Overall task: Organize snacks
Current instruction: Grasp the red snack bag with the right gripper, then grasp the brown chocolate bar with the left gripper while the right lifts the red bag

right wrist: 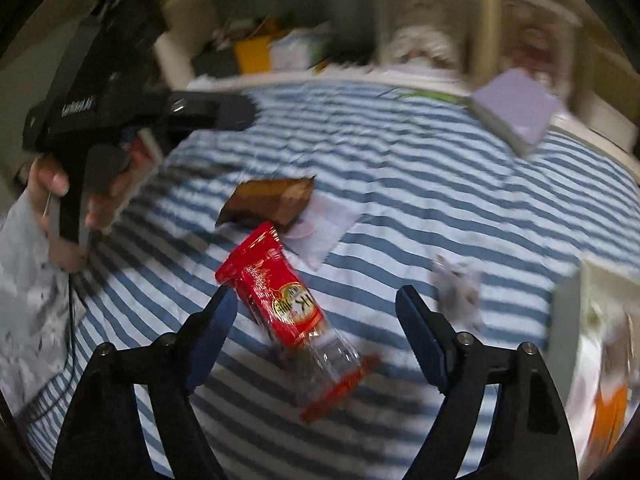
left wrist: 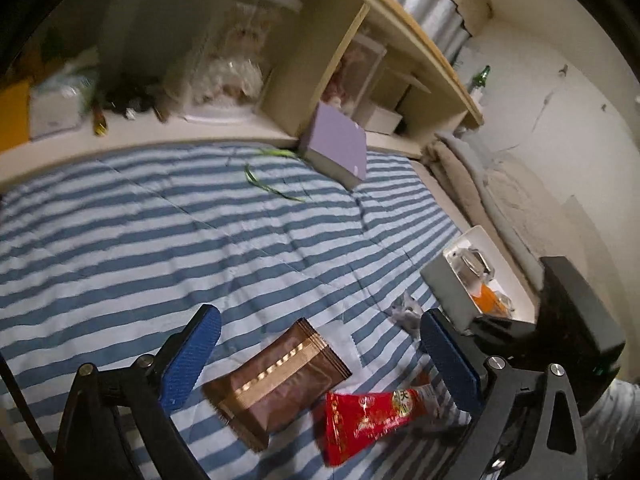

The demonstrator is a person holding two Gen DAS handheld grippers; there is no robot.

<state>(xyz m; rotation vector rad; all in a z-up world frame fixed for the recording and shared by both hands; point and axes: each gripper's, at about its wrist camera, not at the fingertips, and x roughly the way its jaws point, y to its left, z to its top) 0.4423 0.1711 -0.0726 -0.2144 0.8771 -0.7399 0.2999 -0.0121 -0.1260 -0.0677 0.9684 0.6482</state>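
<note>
A brown snack packet (left wrist: 276,384) and a red snack packet (left wrist: 368,416) lie on the blue-striped bedspread (left wrist: 160,248). My left gripper (left wrist: 320,356) is open above them, and the brown packet lies between its blue pads (left wrist: 192,364). In the right wrist view my right gripper (right wrist: 316,304) is open just above the red packet (right wrist: 276,292), whose clear end points toward me. The brown packet (right wrist: 268,204) lies beyond it, partly on a white wrapper (right wrist: 328,224). A small grey wrapped snack (right wrist: 460,288) lies to the right. A white box (left wrist: 476,280) holding snacks stands at the right.
A purple box (left wrist: 336,144) leans on the headboard ledge. A cluttered wooden shelf (left wrist: 400,92) runs behind the bed. A folded blanket (left wrist: 472,184) lies along the wall at the right. The left gripper's body and hand (right wrist: 100,120) show at the left of the right wrist view.
</note>
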